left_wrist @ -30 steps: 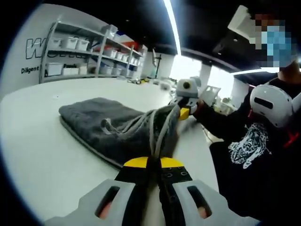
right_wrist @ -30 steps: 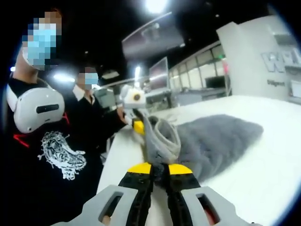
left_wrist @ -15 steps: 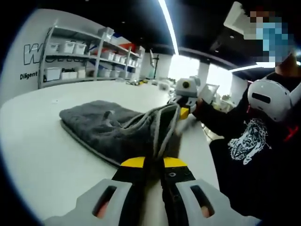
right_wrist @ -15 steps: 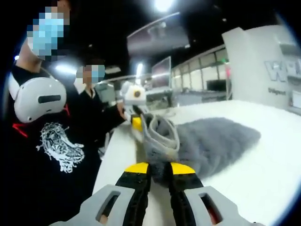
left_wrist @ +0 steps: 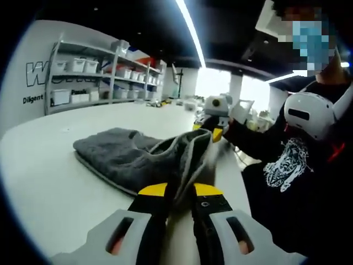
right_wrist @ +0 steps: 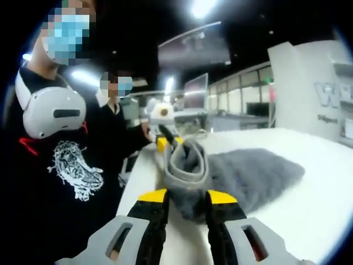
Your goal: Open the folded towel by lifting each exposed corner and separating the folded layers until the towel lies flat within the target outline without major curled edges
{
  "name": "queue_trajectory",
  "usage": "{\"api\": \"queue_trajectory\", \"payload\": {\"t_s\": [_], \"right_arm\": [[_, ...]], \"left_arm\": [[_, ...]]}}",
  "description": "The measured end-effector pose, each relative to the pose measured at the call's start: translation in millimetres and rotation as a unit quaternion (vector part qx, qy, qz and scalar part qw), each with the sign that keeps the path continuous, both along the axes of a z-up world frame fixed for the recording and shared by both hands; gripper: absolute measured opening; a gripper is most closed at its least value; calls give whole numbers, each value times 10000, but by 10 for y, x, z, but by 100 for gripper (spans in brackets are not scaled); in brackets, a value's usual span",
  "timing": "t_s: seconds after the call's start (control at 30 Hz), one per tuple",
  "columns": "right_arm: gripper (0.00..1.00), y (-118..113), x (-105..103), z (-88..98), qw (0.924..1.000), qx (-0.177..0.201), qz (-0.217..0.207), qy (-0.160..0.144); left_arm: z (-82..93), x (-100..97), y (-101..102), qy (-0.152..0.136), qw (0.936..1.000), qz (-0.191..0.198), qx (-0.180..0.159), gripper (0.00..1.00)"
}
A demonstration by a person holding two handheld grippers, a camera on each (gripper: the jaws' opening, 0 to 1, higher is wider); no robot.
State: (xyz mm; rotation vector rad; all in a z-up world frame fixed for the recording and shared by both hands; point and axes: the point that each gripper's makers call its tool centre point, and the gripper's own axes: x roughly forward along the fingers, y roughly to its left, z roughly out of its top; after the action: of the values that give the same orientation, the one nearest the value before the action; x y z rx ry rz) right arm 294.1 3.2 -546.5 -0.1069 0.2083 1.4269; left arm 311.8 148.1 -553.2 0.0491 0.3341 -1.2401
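Towel edge lifted higher, spreading; one grey towel (left_wrist: pixel 129 157), two claws (left_wrist: pixel 179 190) (right_wrist: pixel 186 197) each clamped on corner.

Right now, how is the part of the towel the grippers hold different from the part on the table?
The held end of the towel is raised and bunched between the left gripper and the right gripper; the far end lies flat and folded on the table. Both are the same fluffy grey cloth.

Bright ceiling strip light (left_wrist: pixel 190 27) flares; window (left_wrist: pixel 218 83) blown out; table (left_wrist: pixel 44 165) evenly lit; edges bowed, softly blurred.
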Motion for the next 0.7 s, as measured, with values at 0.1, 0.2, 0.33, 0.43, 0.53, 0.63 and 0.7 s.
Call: {"api": "queue_trajectory", "payload": {"t_s": [0.1,0.2,0.33,0.43,0.53,0.63,0.7], "right_arm": [[25,4,-43,32,9999,62,99,-24],[25,10,-82,63,9997,147,189,-13],[25,21,-124,78,9994,176,281,15],[21,33,-199,45,9989,104,446,102],[21,47,-242,23,9986,52,524,34],[21,35,-209,42,9989,81,468,24],[21,6,-139,86,9992,181,349,49]], "left_arm": [[28,-32,5,-94,9999,-43,16,17],[67,-31,36,-200,9998,-16,29,21],[148,-44,62,-232,9997,-34,-111,24],[210,-47,82,-274,9994,-31,-227,25],[254,-39,96,-292,9991,3,-315,26],[260,-9,112,-309,9990,94,-296,28],[264,6,118,-327,9989,140,-292,30]]}}
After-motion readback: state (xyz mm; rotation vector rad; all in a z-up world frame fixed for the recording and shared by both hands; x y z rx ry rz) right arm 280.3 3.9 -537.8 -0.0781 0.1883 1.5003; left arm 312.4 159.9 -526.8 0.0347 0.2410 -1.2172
